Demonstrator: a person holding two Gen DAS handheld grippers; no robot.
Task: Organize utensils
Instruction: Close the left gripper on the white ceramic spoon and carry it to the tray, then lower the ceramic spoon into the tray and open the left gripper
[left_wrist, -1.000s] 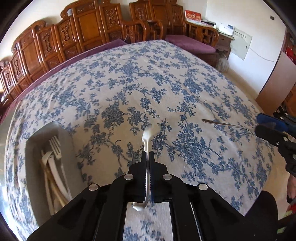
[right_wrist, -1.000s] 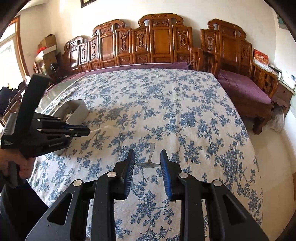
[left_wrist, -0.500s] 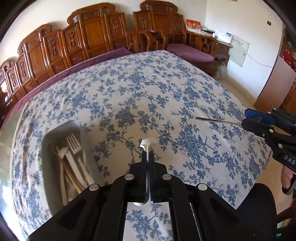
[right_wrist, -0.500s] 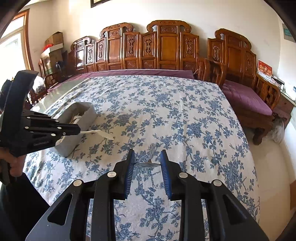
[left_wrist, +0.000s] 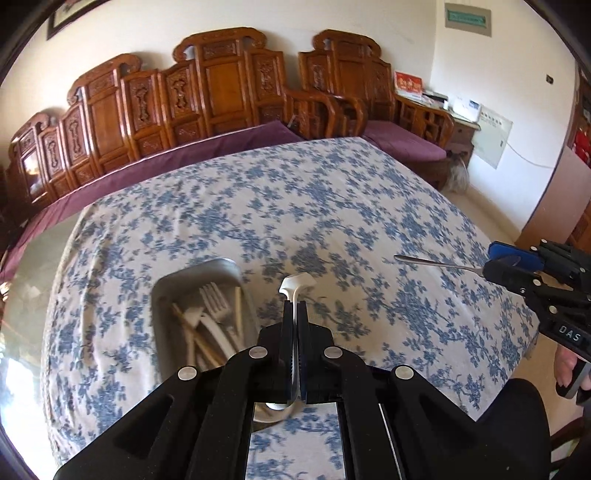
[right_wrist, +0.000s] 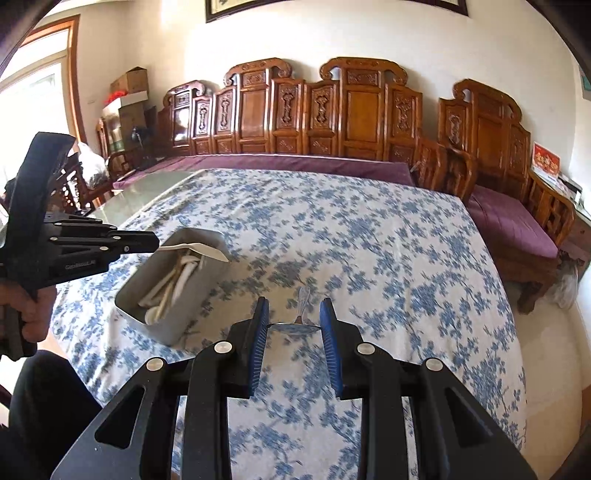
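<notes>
While the left hand-held gripper is clenched on a white plastic spoon, the spoon's handle end pokes forward past the fingertips and its bowl sits back behind them. Seen from the right wrist, that spoon hangs over the near rim of the grey rectangular metal tray, clear of the tray's contents. The tray stands on the desk, which is covered with a white cloth printed with blue flowers, and it holds a loose pile of white plastic forks, spoons and pale wooden chopsticks.

The right hand-held gripper is grasping a slim shiny metal spoon: its blue-padded fingers stand fairly wide, pressed against the two edges of the spoon's bowl. The handle points away from the gripper, and in the left wrist view it juts out toward the tray, well apart from it and off to the tray's right. Whether the metal spoon touches the cloth is hard to judge; it seems to be held above it.

Beyond the desk, on the far side from the tray, runs a row of carved brown wooden chairs with purple cushions.
</notes>
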